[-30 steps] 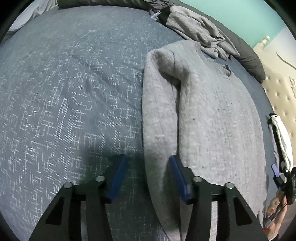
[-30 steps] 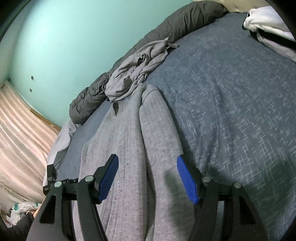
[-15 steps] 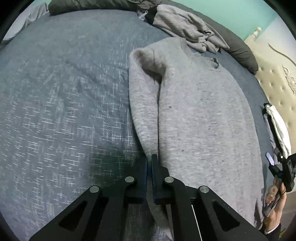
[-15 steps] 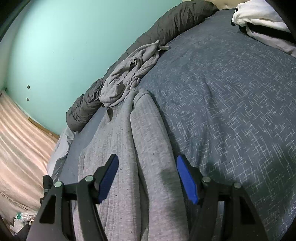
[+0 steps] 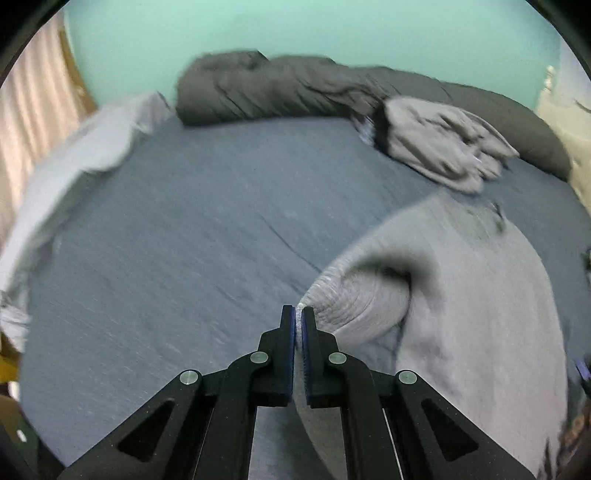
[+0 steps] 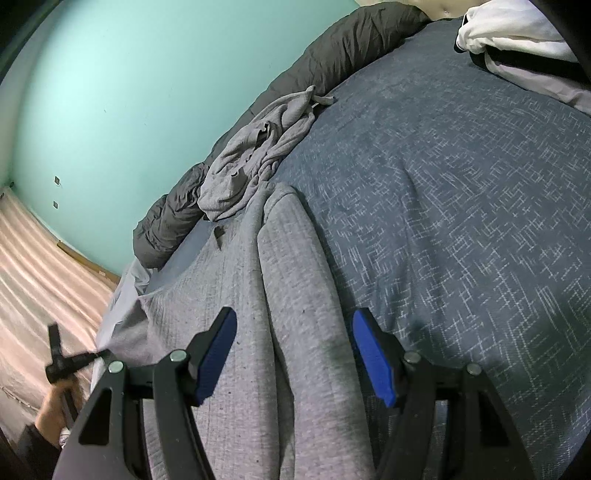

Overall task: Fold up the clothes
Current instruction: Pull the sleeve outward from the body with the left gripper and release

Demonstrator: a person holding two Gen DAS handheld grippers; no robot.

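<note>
A grey knit sweater (image 5: 472,302) (image 6: 229,295) lies flat on the blue patterned bedcover (image 5: 192,251) (image 6: 461,229). My left gripper (image 5: 298,314) is shut on the sweater's left sleeve (image 5: 354,299), which is lifted off the bed and bunched to the right of the fingertips. In the right wrist view that same left gripper (image 6: 92,356) shows small at the far left, held by a hand (image 6: 51,406). My right gripper (image 6: 291,354) stands open, its blue pads on either side of the other sleeve (image 6: 295,273), which lies folded along the body.
A crumpled grey garment (image 5: 443,147) (image 6: 258,155) lies past the sweater's collar. A rolled dark duvet (image 5: 277,88) (image 6: 351,48) lines the teal wall. White and pale laundry (image 6: 517,33) (image 5: 74,155) sits at the bed's edge. A curtain (image 6: 33,266) hangs beside the bed.
My left gripper closed on the left sleeve, then rose and tipped up, pulling the sleeve off the bed. The right gripper stayed open over the other sleeve.
</note>
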